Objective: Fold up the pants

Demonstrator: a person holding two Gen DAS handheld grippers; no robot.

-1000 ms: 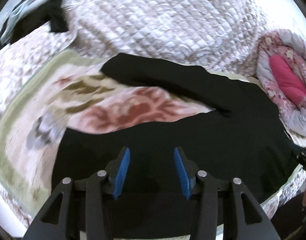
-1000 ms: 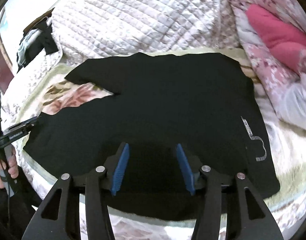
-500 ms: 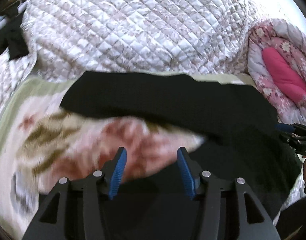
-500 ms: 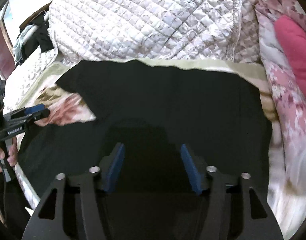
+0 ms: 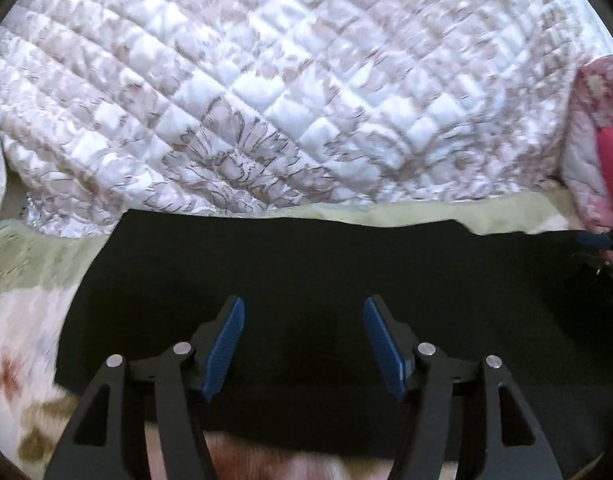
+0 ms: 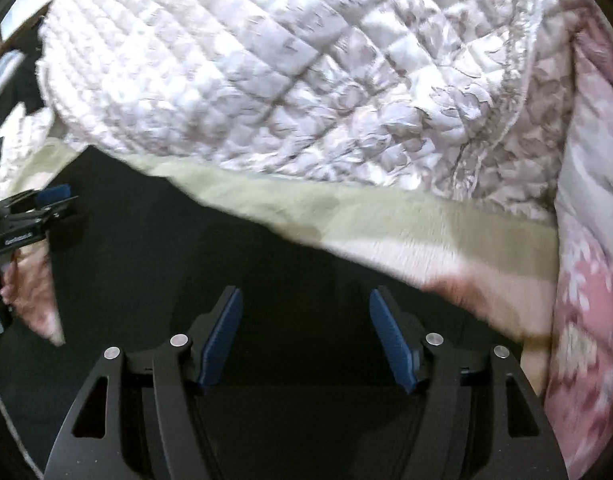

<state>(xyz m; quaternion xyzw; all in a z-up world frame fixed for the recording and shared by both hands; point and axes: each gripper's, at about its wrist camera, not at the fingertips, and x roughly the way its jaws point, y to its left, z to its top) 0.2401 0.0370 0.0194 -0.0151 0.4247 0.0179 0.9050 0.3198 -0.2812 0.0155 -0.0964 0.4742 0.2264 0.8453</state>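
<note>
Left wrist view, change: the left gripper (image 5: 304, 342) has travelled across the black pants (image 5: 306, 264) toward their far edge; 1 second ago a flowered gap showed between 2 black legs, now black cloth fills the middle.
Left wrist view, fingers: the jaws have just been opening and stand wide, nothing between the blue pads (image 5: 223, 350).
Left wrist view, pants: flat and dark on the flowered blanket (image 5: 22, 320), far edge just beside the white quilt (image 5: 266, 80).
Right wrist view, change: the right gripper (image 6: 305, 340) has likewise moved toward the far edge; the quilt (image 6: 266, 72) looms larger.
Right wrist view, fingers: wide apart after opening, empty.
Right wrist view, pants: the black cloth (image 6: 166, 248) spreads under both grippers; the left gripper (image 6: 54, 200) shows at the left rim.
</note>
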